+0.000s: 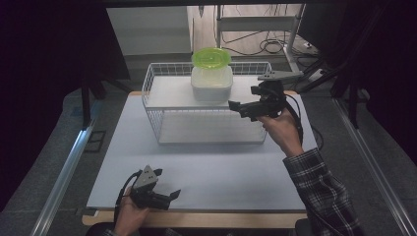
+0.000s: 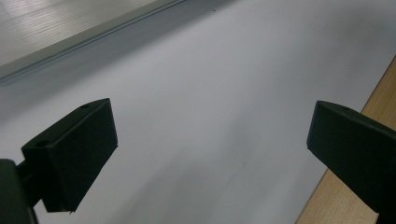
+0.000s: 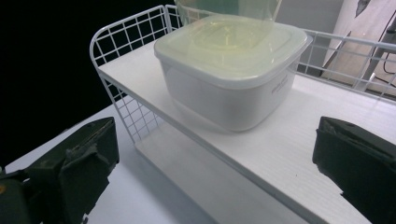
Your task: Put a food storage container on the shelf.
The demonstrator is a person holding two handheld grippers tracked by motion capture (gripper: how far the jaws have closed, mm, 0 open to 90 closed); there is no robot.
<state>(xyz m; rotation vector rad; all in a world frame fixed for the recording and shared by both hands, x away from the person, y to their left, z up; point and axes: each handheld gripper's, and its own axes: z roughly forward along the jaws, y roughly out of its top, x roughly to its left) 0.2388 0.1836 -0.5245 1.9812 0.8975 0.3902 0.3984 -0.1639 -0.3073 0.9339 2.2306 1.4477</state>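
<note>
While jaws gape, the square container (image 3: 229,70) apparently sits corner-on

Your right gripper (image 1: 244,109) has open air in front of it at the rack's (image 1: 152,93) right end, jaws spread wide. The white container (image 3: 229,79) sits mid-shelf with bare shelf (image 3: 299,140) on both sides, so there's room to slide in there. The wire rail (image 3: 126,32) fences the back and ends. Your left gripper (image 1: 169,196) hangs over bare table (image 2: 224,84), well apart from the rack.

Black claws (image 1: 241,108), trailing cables, plaid sleeve (image 1: 322,189)
</note>
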